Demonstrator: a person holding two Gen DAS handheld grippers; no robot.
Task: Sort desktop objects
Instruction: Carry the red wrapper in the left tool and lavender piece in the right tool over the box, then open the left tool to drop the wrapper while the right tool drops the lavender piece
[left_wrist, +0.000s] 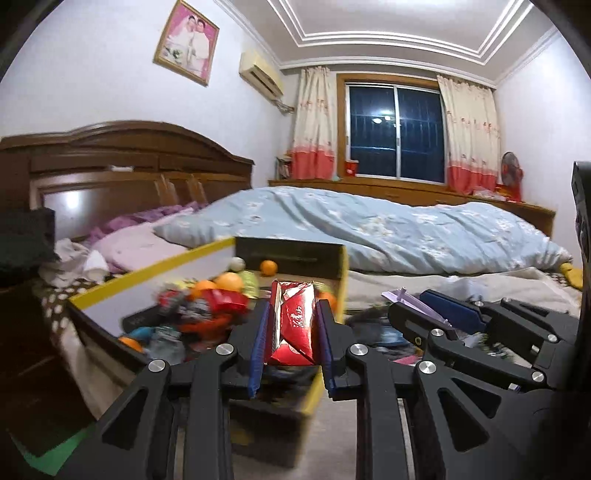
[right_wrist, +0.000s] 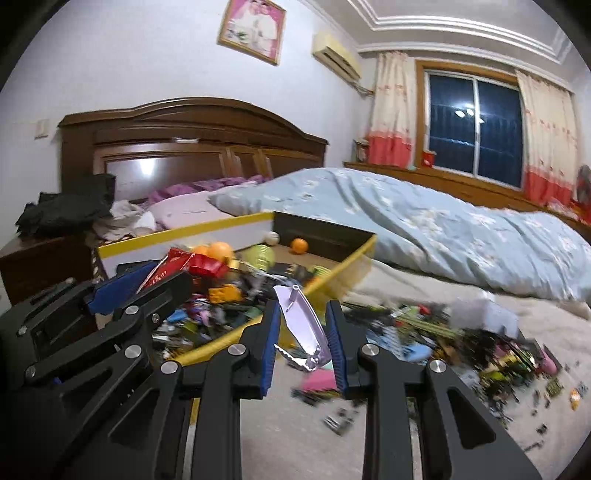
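My left gripper (left_wrist: 291, 301) is shut on a red foil packet (left_wrist: 293, 325), held above the near edge of the yellow-rimmed cardboard box (left_wrist: 155, 271). The box is full of toys, red packets and orange balls (left_wrist: 268, 267). My right gripper (right_wrist: 303, 314) is shut on a pale purple plastic piece (right_wrist: 303, 326) with a small post, above the box's near right rim (right_wrist: 354, 258). Each gripper shows in the other's view: the right gripper (left_wrist: 428, 308) at the right with the purple piece (left_wrist: 404, 297), the left gripper (right_wrist: 146, 275) at the left with the red packet (right_wrist: 166, 267).
The box sits on a bed with a beige sheet (right_wrist: 406, 284). A pile of small mixed objects (right_wrist: 461, 343) lies scattered on the sheet right of the box. A blue quilt (left_wrist: 388, 229) lies behind, a wooden headboard (left_wrist: 122, 162) at the left, and dark clothes (right_wrist: 70, 212) on a nightstand.
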